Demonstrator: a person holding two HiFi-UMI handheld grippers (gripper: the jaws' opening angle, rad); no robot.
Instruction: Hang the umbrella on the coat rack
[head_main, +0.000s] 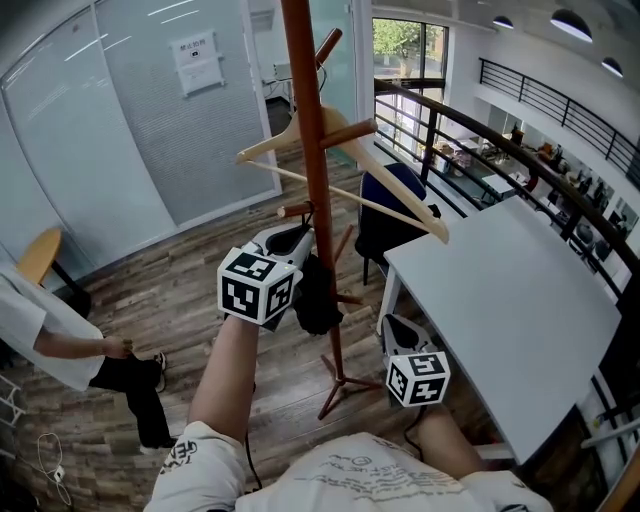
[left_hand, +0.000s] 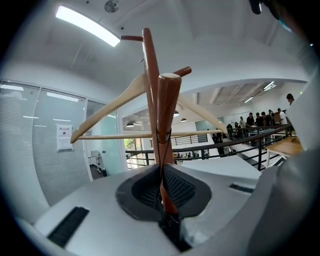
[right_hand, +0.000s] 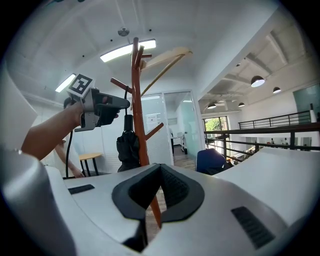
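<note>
Wooden coat rack (head_main: 318, 200) fills the head view, with the black umbrella (head_main: 316, 295) dangling against its pole under the left gripper (head_main: 297, 243). The right gripper (head_main: 395, 328) hangs low by the table (head_main: 520, 300). Only the left gripper view shows fingers (left_hand: 182, 187) pinching the strap (left_hand: 161, 165) at a peg (left_hand: 168, 100), perhaps not yet looped over. In the right gripper view the fingers (right_hand: 177, 192) are slightly apart and empty. Letting go remains.
</note>
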